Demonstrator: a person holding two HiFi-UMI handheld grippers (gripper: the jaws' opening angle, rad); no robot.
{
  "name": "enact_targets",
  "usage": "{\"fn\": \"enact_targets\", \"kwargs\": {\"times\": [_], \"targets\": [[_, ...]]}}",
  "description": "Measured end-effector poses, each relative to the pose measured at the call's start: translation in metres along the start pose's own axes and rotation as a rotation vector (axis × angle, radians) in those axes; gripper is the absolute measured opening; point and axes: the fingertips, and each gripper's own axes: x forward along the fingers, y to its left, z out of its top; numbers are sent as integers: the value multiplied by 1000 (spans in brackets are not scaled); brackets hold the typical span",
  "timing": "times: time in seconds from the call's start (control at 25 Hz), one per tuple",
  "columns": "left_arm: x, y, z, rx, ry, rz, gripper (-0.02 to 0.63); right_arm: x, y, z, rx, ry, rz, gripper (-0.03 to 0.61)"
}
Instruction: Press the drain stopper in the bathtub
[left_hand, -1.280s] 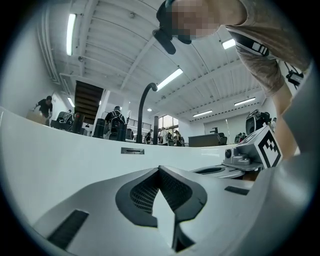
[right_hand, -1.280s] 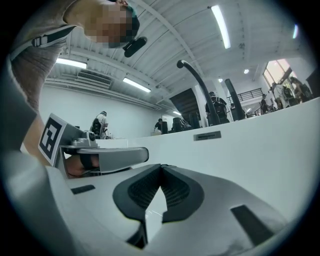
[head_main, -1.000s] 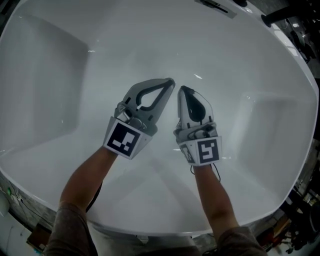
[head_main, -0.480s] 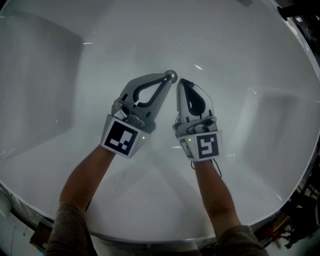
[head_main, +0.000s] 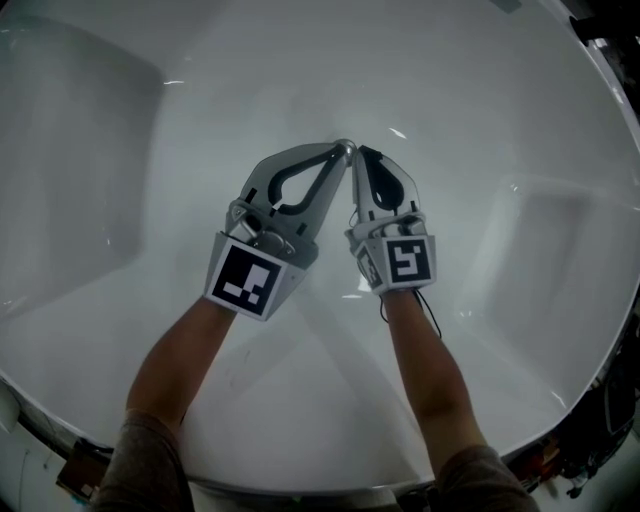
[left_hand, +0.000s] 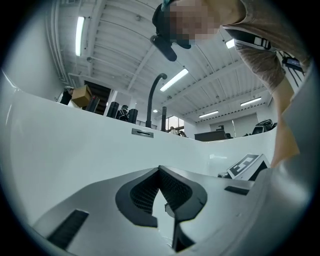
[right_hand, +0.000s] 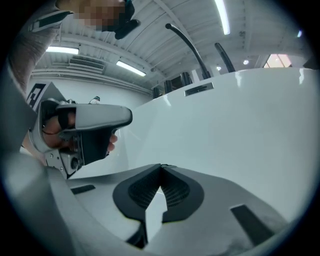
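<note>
One glossy white bathtub (head_main: 520, 110) contains two tongs. Left tongs (head_main: 338, 150) and right tongs (head_main: 362, 153) are both closed tip to tip and empty. One round metal drain stopper (head_main: 347, 146), mostly hidden, sits on the bathtub floor at their tips.

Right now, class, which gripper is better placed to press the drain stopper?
Left, probably: in the head view the left gripper, jaws shut, has its tip right at the drain stopper, while the right gripper points just beside it.
</note>
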Motion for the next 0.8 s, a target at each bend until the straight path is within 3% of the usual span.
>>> {"fn": "enact_targets", "kwargs": {"times": [0.24,0.4,0.8], "targets": [[-1,1,-11,-19,27,3,2,12,-1,-29,-14,72,9,3],[-3,4,-22,-27,45,14,2,25,-16,-71,27,176,-31,3],[-5,10,-43,-54,68,30,2,49,-40,-153,10,373,-71,3]]}}
